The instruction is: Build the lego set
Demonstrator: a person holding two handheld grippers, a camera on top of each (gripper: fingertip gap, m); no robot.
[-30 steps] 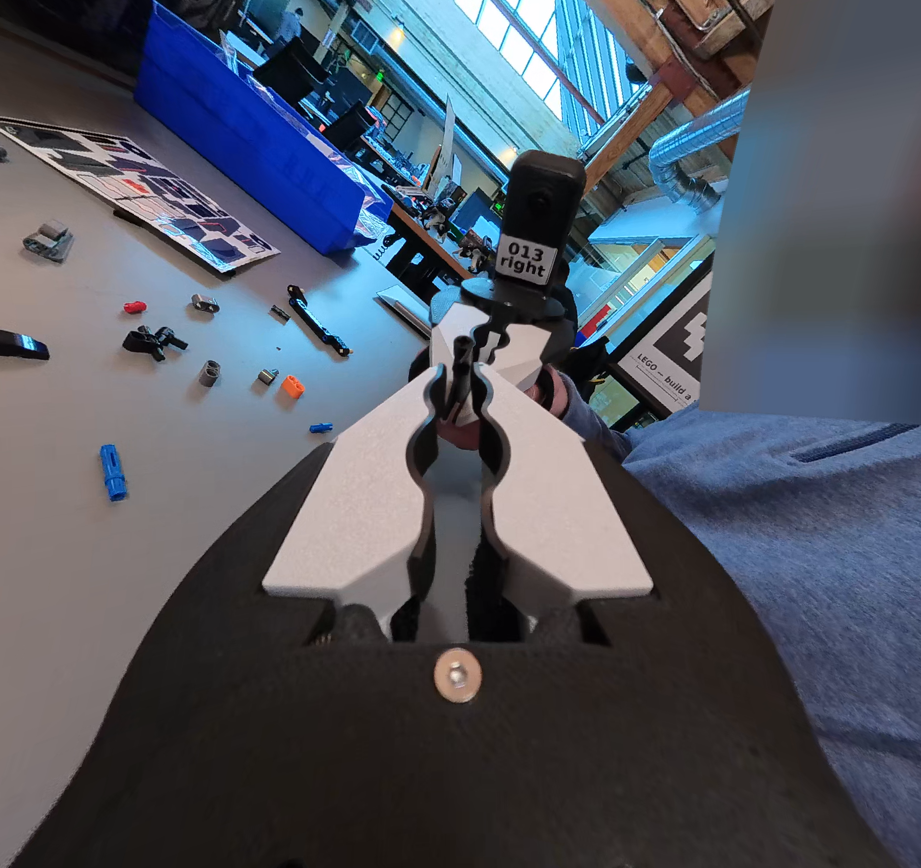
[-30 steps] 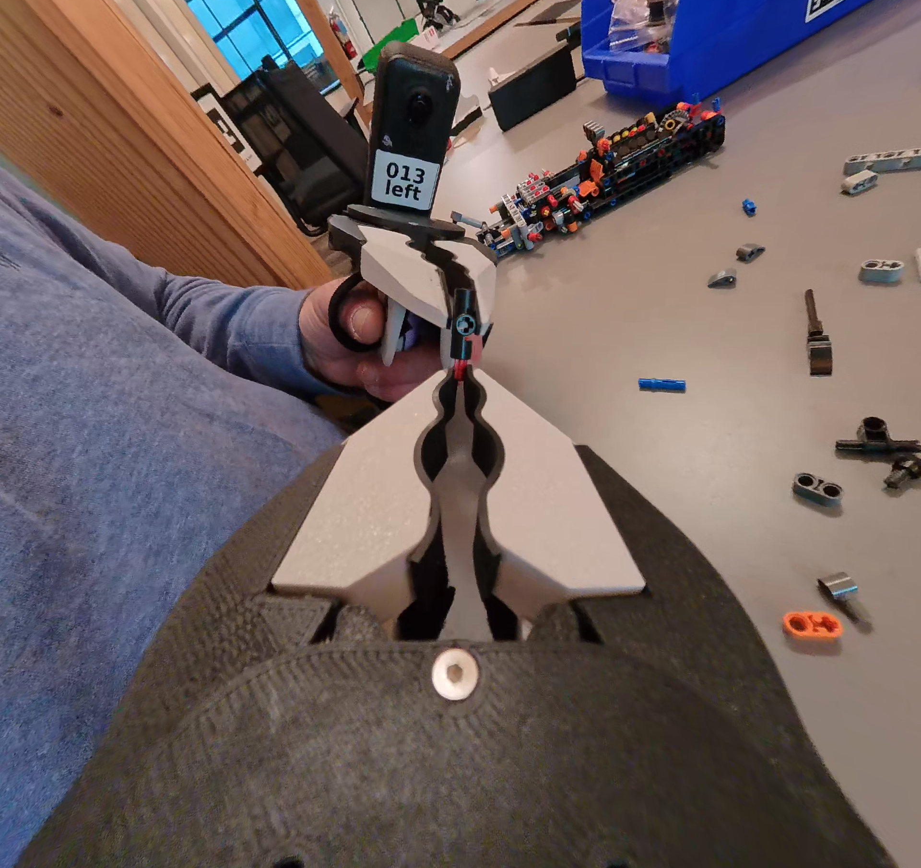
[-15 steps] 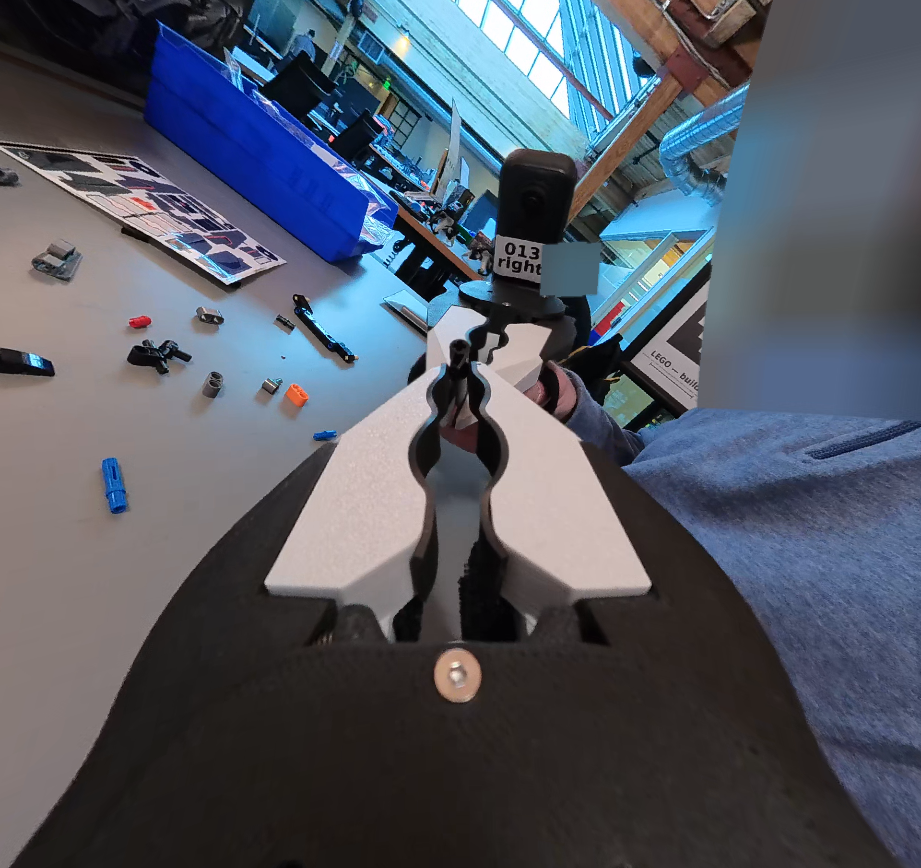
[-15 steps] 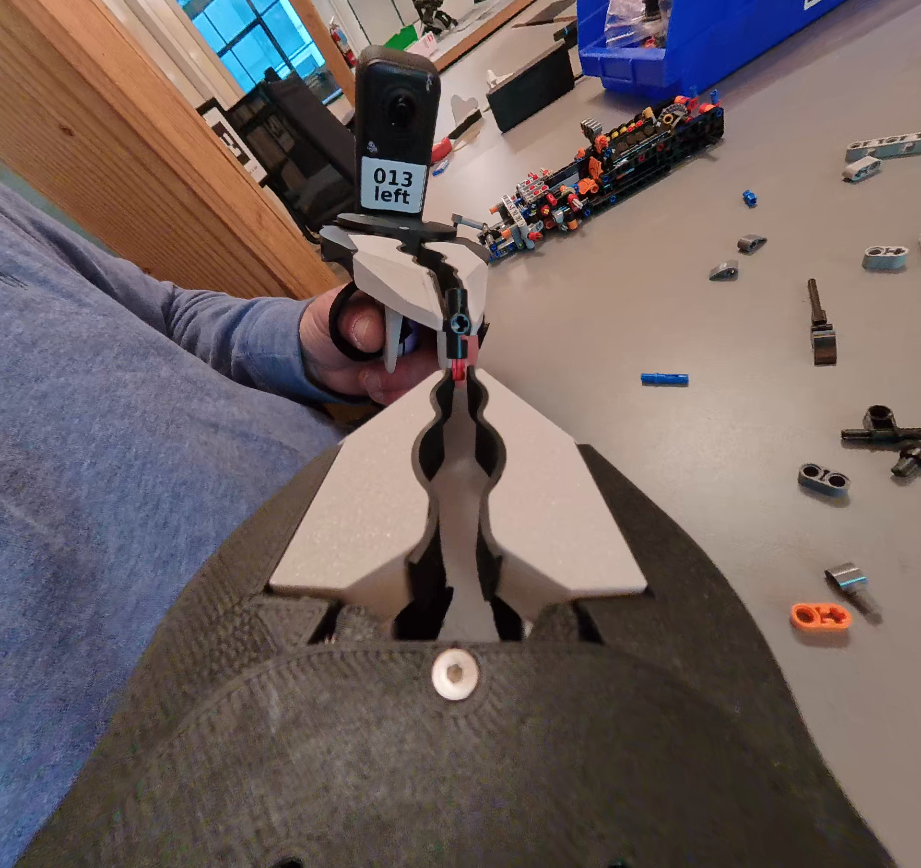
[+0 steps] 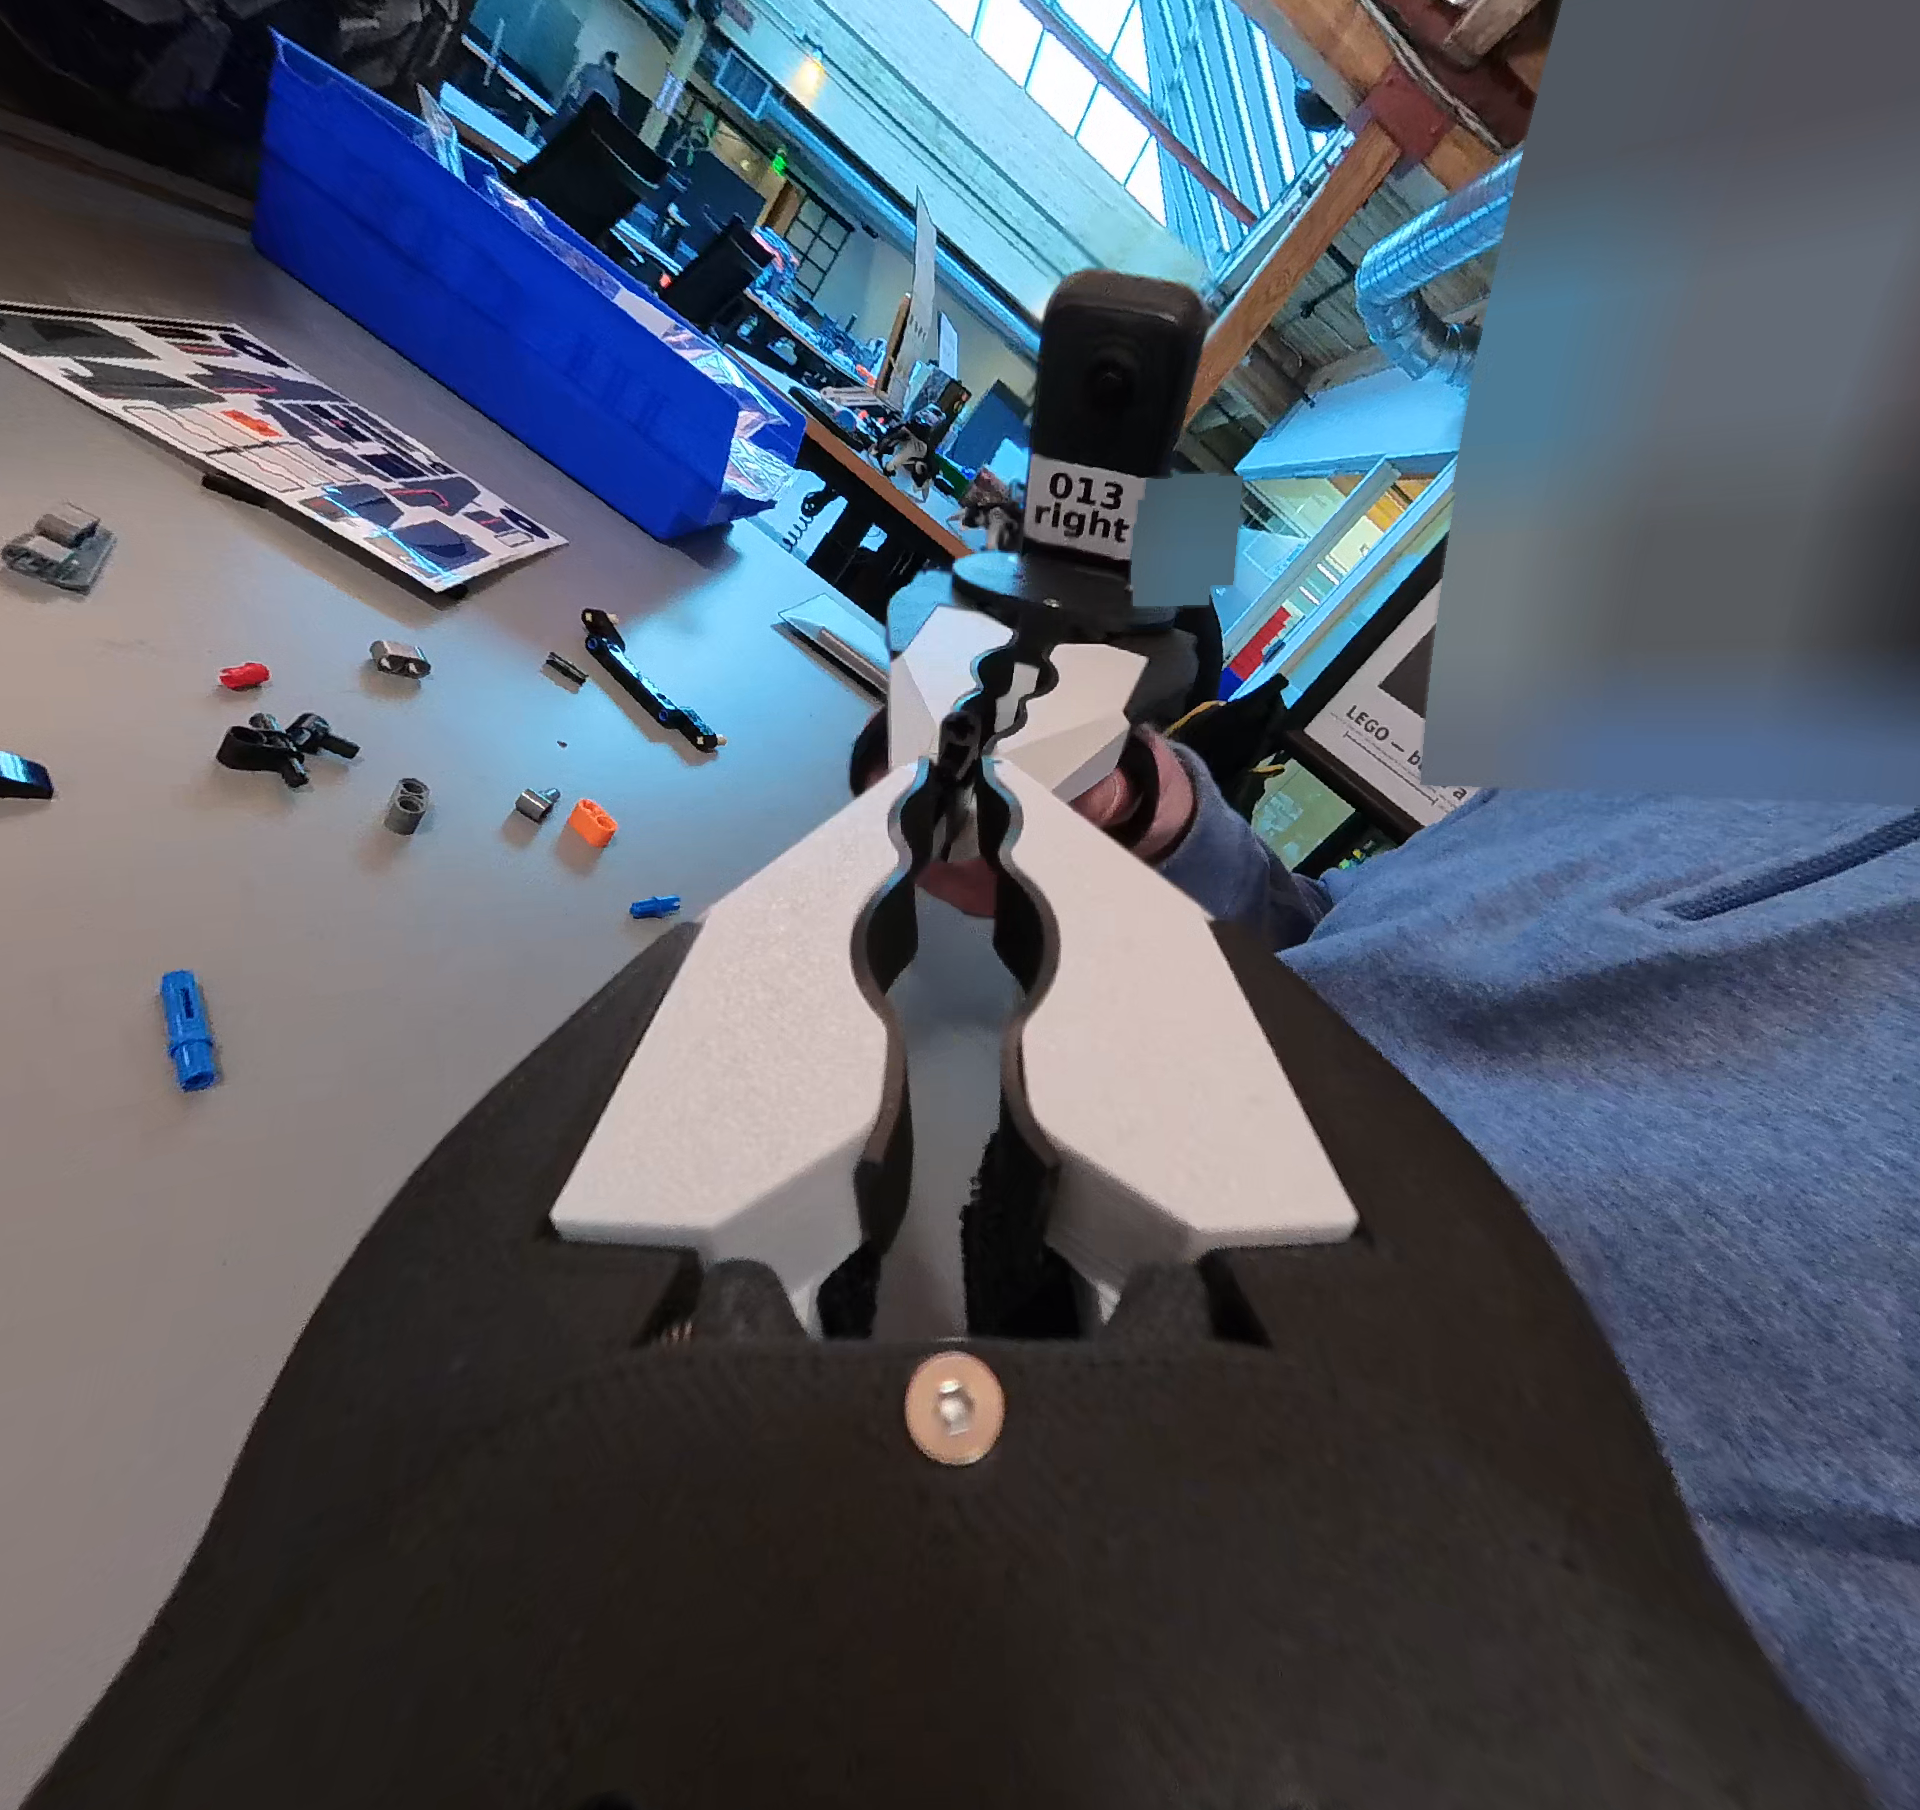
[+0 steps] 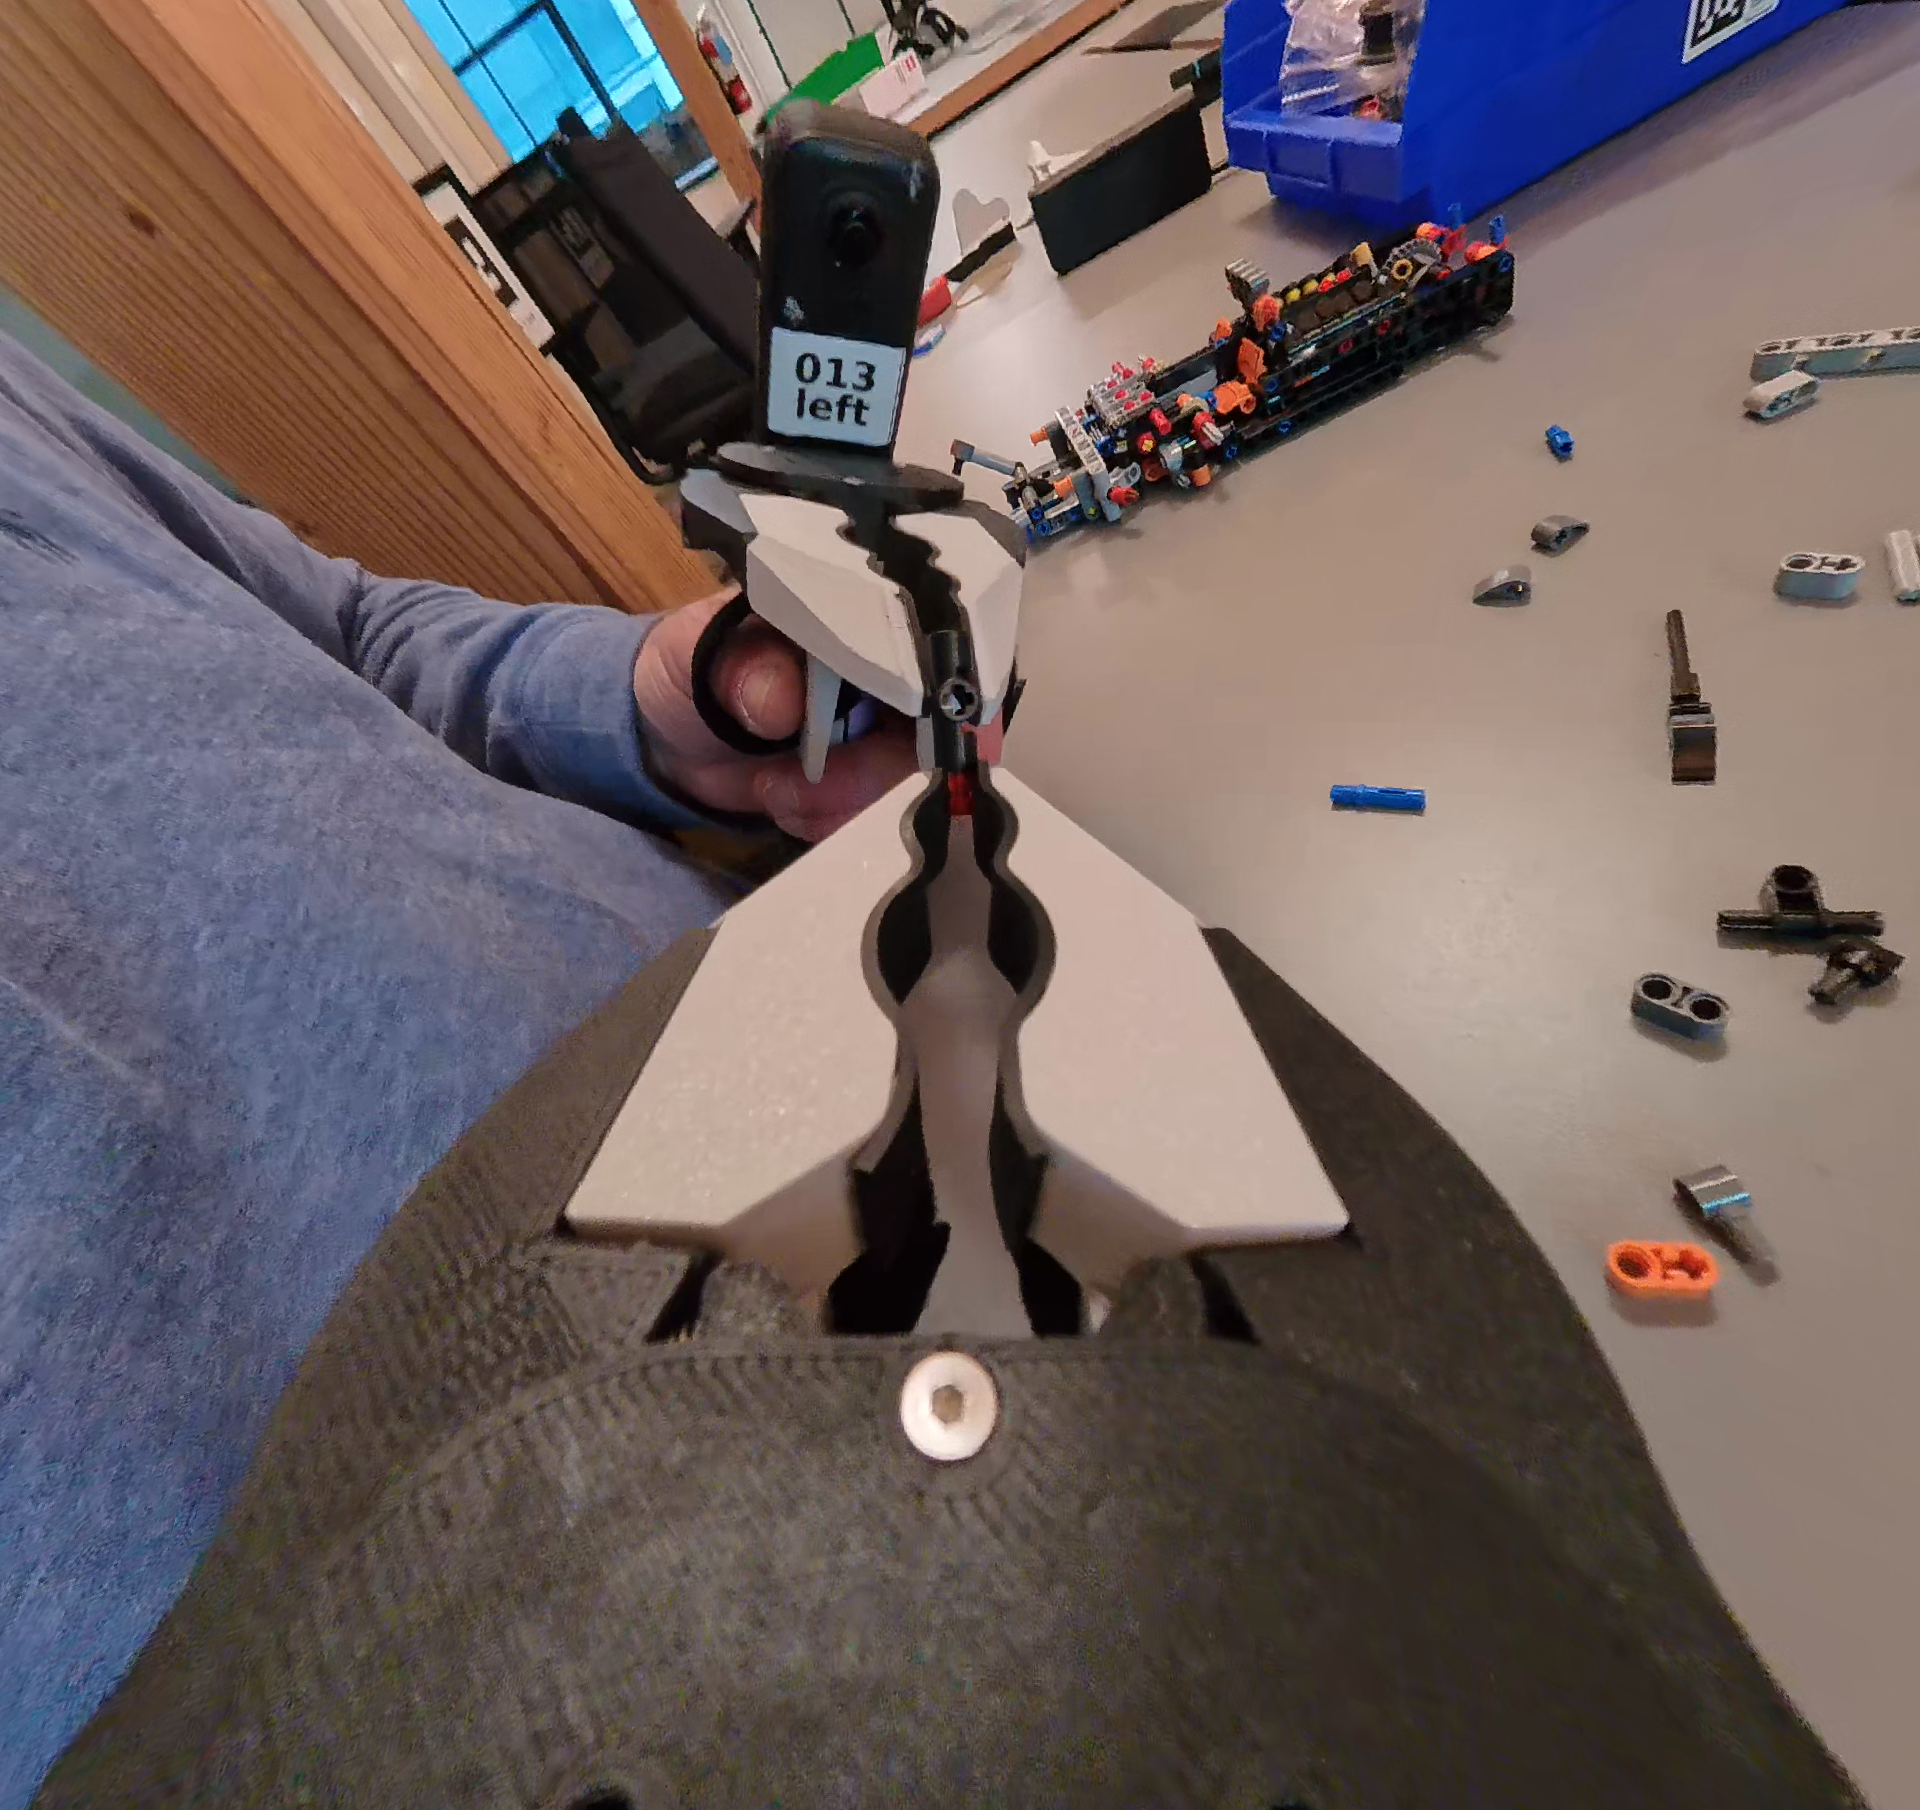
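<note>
Left gripper [image 5: 951,784]: clamped on slim black plastic lego axle piece [image 6: 948,695]
Right gripper [image 6: 961,796]: pinching small red lego pin [image 6: 958,796], meeting the axle's end

an open-plan workshop or lab: beyond the blue parts bin [image 5: 488,306] on the grey tabletop [image 5: 312,929] stand workbenches [image 5: 883,503], timber beams [image 5: 1299,233], skylights [image 5: 1039,25] and ducting [image 5: 1423,274].

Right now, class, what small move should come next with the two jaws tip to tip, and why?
Probably press the right gripper forward a touch: its red pin meets the black piece in the left gripper, seemingly not fully seated.
</note>
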